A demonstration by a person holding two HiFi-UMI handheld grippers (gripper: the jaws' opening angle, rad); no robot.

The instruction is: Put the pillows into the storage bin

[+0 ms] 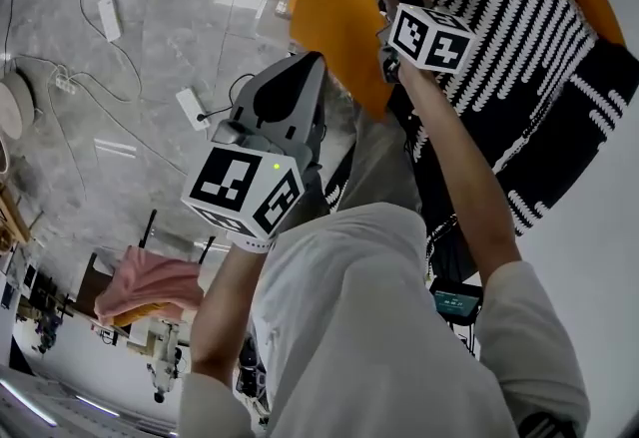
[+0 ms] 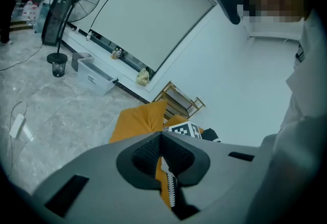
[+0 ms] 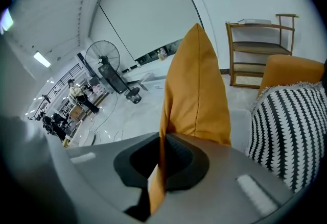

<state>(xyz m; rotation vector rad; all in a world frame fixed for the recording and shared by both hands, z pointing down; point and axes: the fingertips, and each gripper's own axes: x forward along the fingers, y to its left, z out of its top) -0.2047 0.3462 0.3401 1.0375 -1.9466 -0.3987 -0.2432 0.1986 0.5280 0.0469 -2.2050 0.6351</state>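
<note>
You have two tools: the left tool (image 2: 161, 139) and the right tool (image 3: 162, 139). Count one orange pillow (image 3: 196, 85) and one black-and-white striped pillow (image 3: 286, 126). The orange shape (image 3: 294, 67) behind it may be another pillow; you can't tell. There is one standing fan (image 3: 102, 55), one wooden rack (image 3: 258, 49) and one clear bin (image 2: 94, 76). On the floor (image 1: 170, 47) lie one white power adapter (image 1: 108, 15) and a second adapter (image 1: 192, 109), making two.
</note>
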